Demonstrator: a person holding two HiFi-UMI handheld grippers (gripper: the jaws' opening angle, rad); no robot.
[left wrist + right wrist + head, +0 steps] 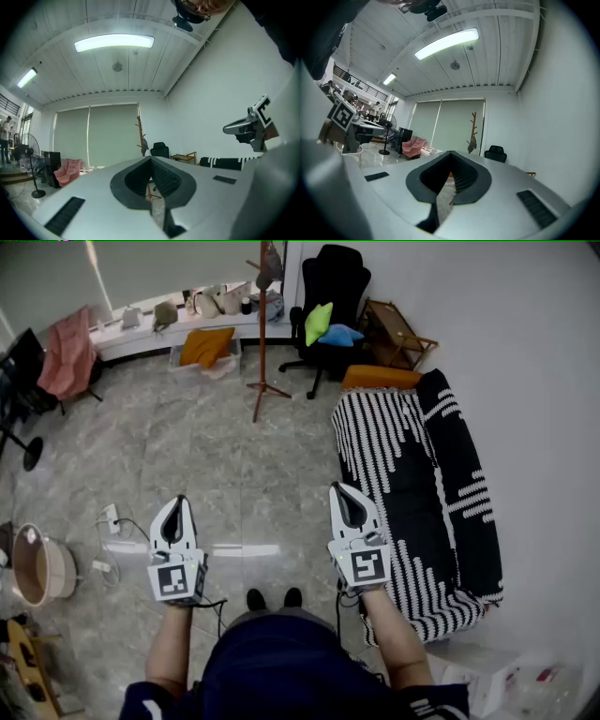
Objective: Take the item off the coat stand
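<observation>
Holds the left hand-held gripper (178, 504) over the floor (234, 456), jaws closed tip to tip on nothing; faces the coat stand (262, 343) well ahead, grey item (269, 270) hanging near its top; holds the right hand-held gripper (340, 491) likewise closed and empty, near the striped sofa (394, 474).

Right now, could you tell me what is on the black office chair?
A lime-green cushion and a blue cushion rest on the chair. They cover its seat, so anything beneath is hidden.
</observation>
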